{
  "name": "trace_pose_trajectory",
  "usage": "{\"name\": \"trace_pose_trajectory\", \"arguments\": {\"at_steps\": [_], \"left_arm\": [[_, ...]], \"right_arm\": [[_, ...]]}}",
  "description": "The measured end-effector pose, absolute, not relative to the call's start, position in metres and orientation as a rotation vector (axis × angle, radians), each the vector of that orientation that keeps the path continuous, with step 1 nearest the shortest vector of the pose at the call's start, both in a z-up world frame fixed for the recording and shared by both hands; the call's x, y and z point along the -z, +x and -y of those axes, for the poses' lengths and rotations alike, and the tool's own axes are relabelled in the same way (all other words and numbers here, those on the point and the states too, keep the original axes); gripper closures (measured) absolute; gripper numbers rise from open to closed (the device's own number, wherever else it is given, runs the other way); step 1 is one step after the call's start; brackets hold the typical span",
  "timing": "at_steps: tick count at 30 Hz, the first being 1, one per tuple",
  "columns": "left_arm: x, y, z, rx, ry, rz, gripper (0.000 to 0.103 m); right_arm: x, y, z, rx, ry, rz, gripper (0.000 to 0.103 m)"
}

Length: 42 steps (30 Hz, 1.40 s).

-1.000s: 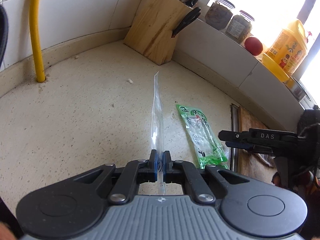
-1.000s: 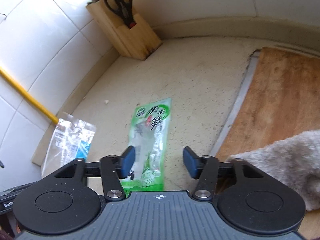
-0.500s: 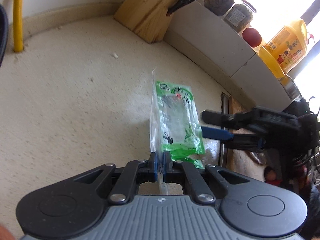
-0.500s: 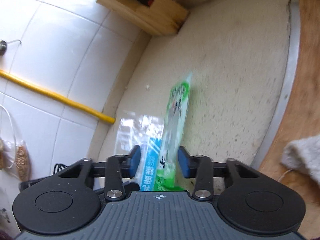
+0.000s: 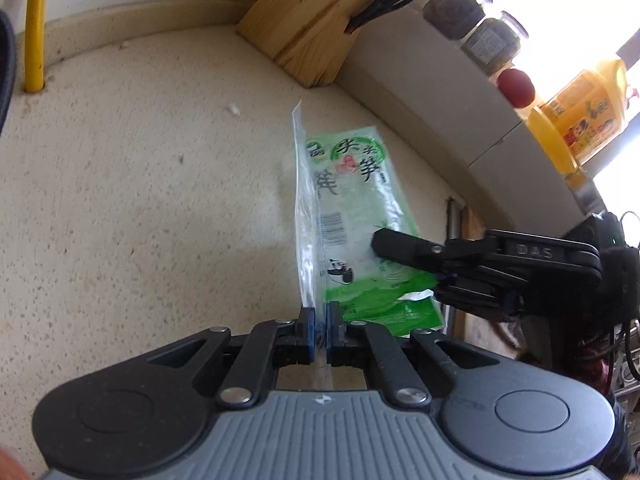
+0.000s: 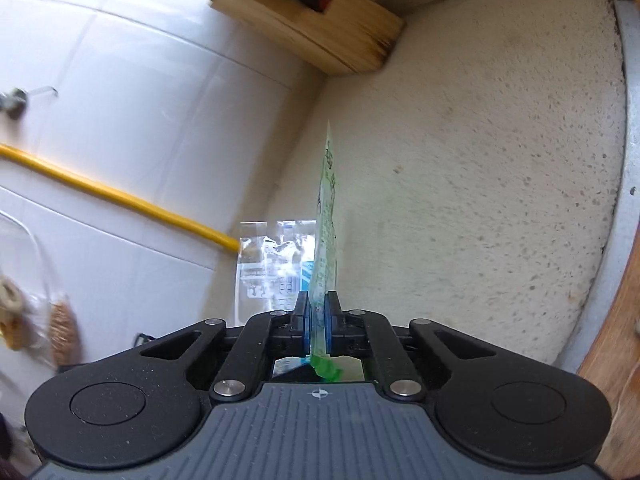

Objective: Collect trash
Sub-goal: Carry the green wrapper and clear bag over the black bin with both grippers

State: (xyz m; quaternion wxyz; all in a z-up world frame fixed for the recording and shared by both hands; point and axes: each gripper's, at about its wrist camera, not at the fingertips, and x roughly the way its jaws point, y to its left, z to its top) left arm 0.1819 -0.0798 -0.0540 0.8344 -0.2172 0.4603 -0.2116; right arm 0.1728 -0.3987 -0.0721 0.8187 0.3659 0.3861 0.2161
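Left wrist view, nearest first: the left gripper (image 5: 320, 330) has its blue fingers (image 5: 307, 334) pressed together on the lower edge of a clear plastic bag (image 5: 306, 216), which stands edge-on and is so thin and see-through that its outline is hard to follow. Just beside it to the right hangs the green snack wrapper (image 5: 360, 208), face toward the camera, held above the speckled counter (image 5: 140, 200). The right gripper (image 5: 440, 264) reaches in from the right edge and covers the wrapper's lower right part; its body is cut off by the frame. Farther back stand a wooden knife block (image 5: 316, 24), its top cropped, and a yellow pipe (image 5: 36, 28) at the left. On the ledge sit two jars (image 5: 476, 20), a red round thing (image 5: 516, 87) and a yellow bottle (image 5: 576, 116), all washed out by window glare.

From the right wrist, the right gripper (image 6: 319, 320) is clamped on the green snack wrapper (image 6: 327, 216), seen edge-on as a narrow strip; a crumpled bit pokes out behind the fingers (image 6: 333, 316). The clear plastic bag (image 6: 276, 264) shows behind it to the left, partly hidden by the wrapper. Beyond lie the counter (image 6: 480, 160), the blurred knife block (image 6: 320, 28), and the pipe (image 6: 112, 196) on the tiled wall (image 6: 140, 100). A wooden board (image 6: 616, 352) is cut off at right.
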Motion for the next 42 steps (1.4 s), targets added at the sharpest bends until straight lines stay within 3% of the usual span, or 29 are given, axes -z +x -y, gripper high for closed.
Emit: {"name": "trace_pose_trajectory", "arguments": {"at_steps": [15,42], "left_arm": [[0.005,0.161,0.05,0.5,-0.478,-0.827,0.101],[-0.039,0.023,-0.107,0.175,-0.443,-0.636,0.101]], "right_arm": [[0.039,0.136,0.388,-0.526,0.878,-0.701,0.094],[-0.001,0.135,0.188,-0.86,0.684,-0.82,0.093]]}}
